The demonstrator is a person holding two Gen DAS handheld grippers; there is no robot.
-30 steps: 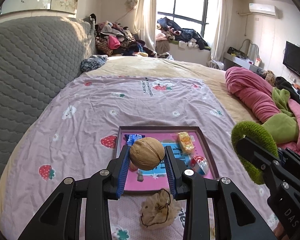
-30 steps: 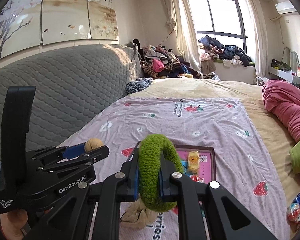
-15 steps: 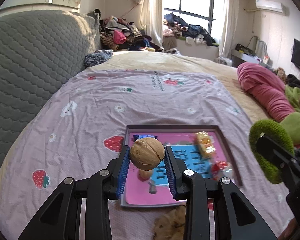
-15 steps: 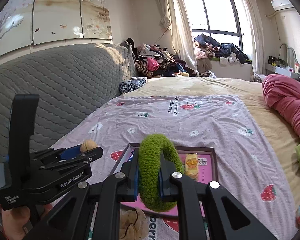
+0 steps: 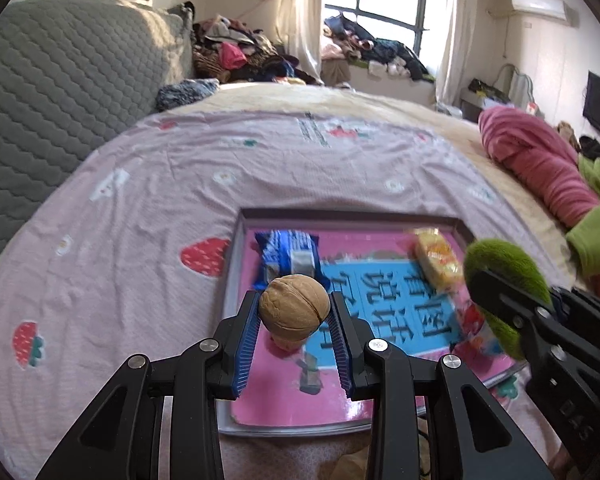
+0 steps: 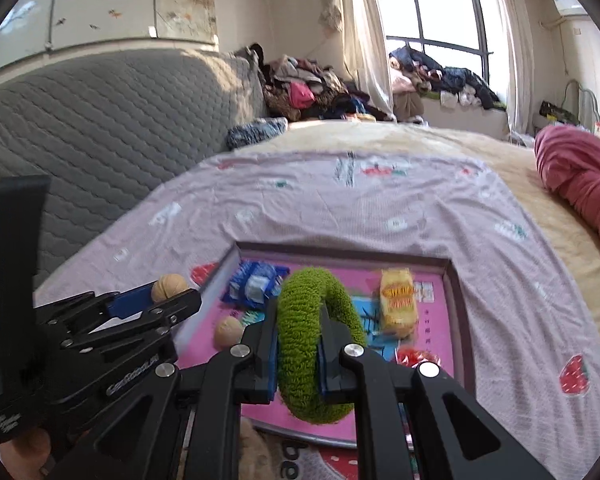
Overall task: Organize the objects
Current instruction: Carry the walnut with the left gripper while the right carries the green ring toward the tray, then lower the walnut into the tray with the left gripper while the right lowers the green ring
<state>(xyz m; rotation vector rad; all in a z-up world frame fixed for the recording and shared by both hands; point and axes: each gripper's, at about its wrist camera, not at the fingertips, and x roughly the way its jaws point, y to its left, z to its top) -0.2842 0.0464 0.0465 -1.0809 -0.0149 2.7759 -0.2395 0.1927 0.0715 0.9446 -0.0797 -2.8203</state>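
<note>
My left gripper (image 5: 294,314) is shut on a walnut (image 5: 293,308) and holds it above the near left part of a pink tray (image 5: 340,404). My right gripper (image 6: 300,344) is shut on a green fuzzy ring (image 6: 316,344) over the tray (image 6: 456,312); the ring also shows in the left wrist view (image 5: 504,268). In the tray lie a blue packet (image 5: 290,256), a yellow packet (image 5: 436,258), a red-and-white sweet (image 6: 416,358) and a second walnut (image 6: 228,330). The held walnut shows in the right wrist view (image 6: 168,286).
The tray sits on a lilac strawberry-print sheet (image 5: 140,216) on a bed. A grey quilted headboard (image 5: 60,92) runs along the left. A rolled pink blanket (image 5: 540,168) lies at the right. A tan mesh pouch (image 6: 252,456) lies just in front of the tray.
Both grippers have moved forward and down over the tray, still holding the walnut and the green ring. The tray looks larger and nearer.
</note>
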